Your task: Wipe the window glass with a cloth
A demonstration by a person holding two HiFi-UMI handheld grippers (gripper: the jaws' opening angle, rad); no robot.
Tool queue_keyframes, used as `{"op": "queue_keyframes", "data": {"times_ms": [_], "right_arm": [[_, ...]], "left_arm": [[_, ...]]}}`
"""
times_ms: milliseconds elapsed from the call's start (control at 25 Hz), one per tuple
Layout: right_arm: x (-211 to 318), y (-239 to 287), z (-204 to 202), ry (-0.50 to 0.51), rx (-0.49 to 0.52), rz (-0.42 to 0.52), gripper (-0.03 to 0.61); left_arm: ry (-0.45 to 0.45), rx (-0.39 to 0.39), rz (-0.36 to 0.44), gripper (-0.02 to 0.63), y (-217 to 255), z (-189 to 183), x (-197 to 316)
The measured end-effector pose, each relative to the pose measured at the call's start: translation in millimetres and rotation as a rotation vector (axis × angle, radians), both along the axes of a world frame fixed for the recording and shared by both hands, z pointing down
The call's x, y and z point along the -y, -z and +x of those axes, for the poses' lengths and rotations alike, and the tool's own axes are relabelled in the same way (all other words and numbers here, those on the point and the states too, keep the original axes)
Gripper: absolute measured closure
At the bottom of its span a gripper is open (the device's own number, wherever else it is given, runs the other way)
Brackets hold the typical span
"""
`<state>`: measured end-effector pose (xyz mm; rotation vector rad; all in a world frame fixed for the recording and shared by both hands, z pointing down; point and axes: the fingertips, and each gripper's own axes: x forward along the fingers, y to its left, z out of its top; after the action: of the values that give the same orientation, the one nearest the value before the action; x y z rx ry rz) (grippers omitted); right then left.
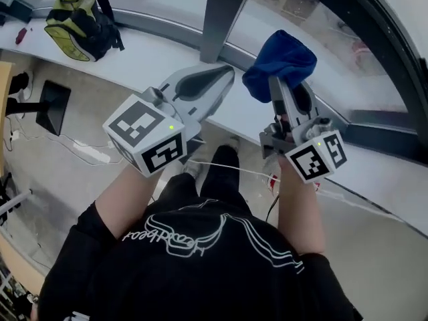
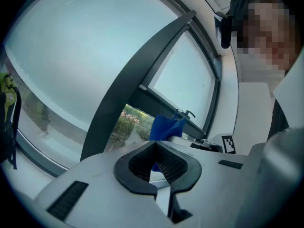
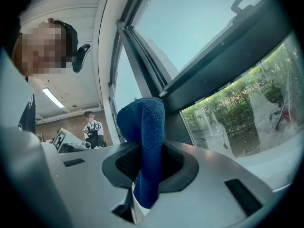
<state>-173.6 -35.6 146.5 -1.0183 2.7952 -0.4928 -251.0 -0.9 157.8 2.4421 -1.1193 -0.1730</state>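
Currently approach step: right tongs [image 1: 284, 91] clenched on blue cloth [image 1: 281, 59], bunched beyond tips, apparently short of window glass [image 1: 321, 35] ahead. Left tongs [image 1: 224, 77] closed, empty, alongside. Next move likely: press cloth flat against glass, sweep.

Light: bright, even daylight through the window glass [image 1: 294, 5], from 12 to 2 o'clock.
Shadows: soft, faint.
Glare: upper panes washed pale.
Distortion: heavy fisheye; dark vignette at corners.
Focus: near foreground soft in gripper views.
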Motion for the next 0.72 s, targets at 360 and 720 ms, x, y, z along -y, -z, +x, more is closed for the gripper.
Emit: {"op": "queue_keyframes", "data": {"times_ms": [360,720], "right_arm": [[109.1,-23.5,-2.0,-0.014,-0.052,0.189,0.514],[183.8,-40.4,-19.3,0.004,-0.089,0.224,0.514]], "left_arm": [[0.156,0.042,-0.065,0.607,-30.7,4.4,46.3],[0.260,-0.007,-0.089,0.607,-52.9,12.9,80.5]]}}
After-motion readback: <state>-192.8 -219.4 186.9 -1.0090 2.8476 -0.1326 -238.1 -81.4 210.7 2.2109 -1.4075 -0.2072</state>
